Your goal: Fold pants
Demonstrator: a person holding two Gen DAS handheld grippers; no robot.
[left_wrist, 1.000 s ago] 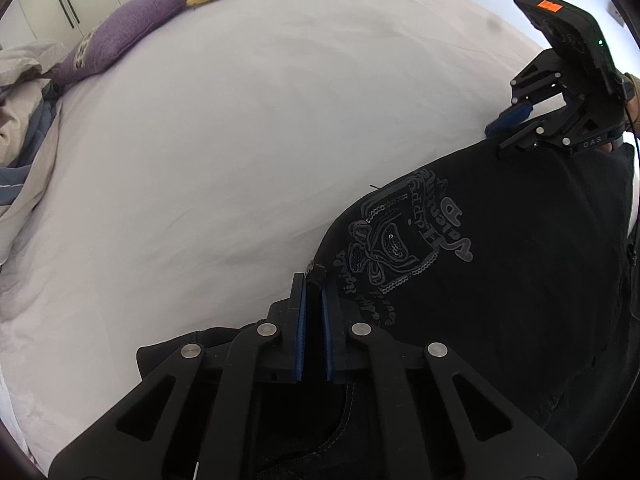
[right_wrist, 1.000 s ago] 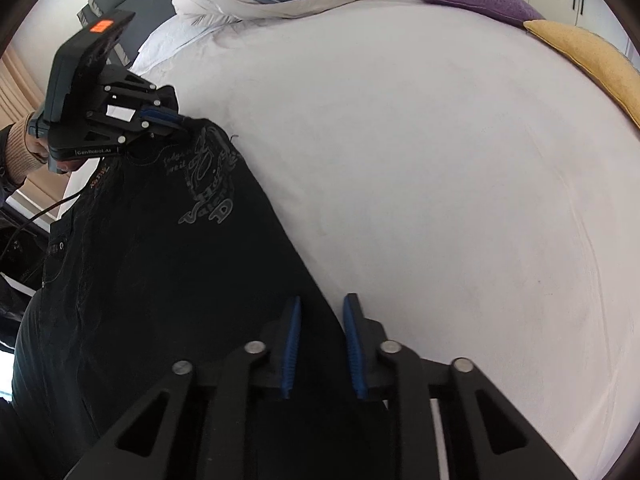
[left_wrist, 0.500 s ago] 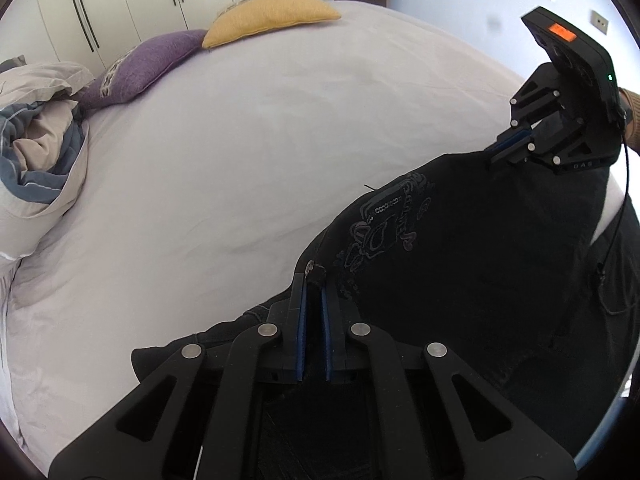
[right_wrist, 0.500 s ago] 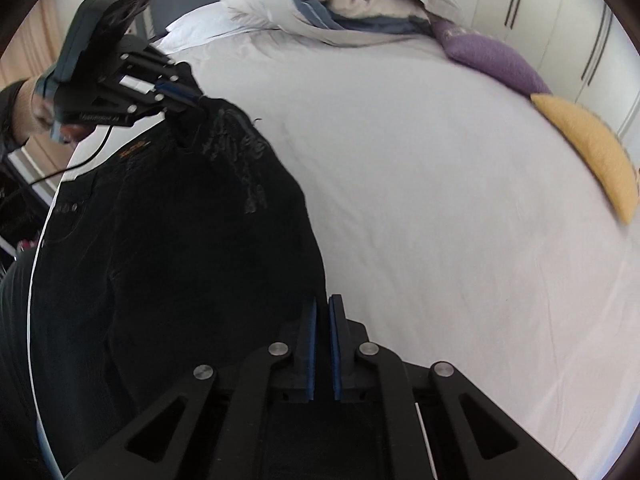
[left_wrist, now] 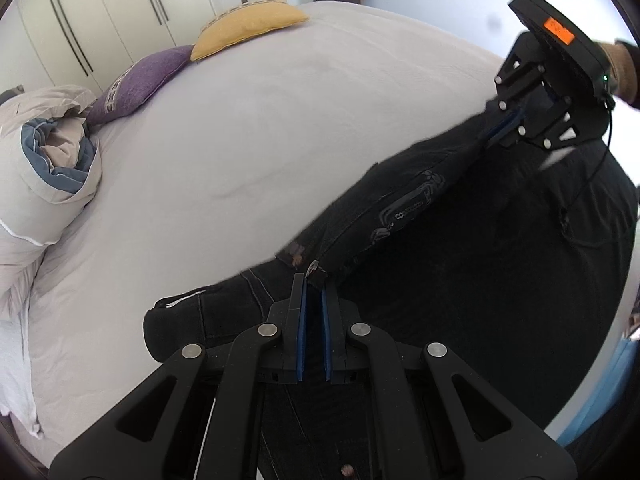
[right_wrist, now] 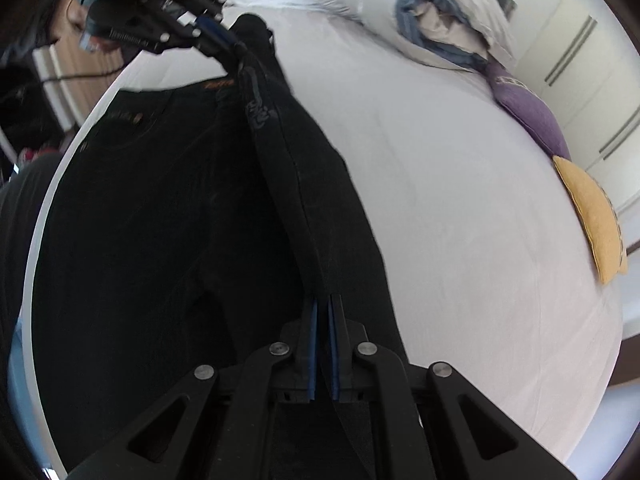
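We see both grippers angled steeply down over the bed [left_wrist: 248,128]. The left gripper [left_wrist: 313,280] has its blue pads pressed together on a corner of the black pants [left_wrist: 460,248]. The right gripper [right_wrist: 323,304], whose jaws have just been closing, is clamped on another part of the same edge. That edge runs taut and raised between the two, while the rest of the pants hangs and lies along the near edge of the bed. A sleeve [left_wrist: 624,68] shows behind the right gripper.
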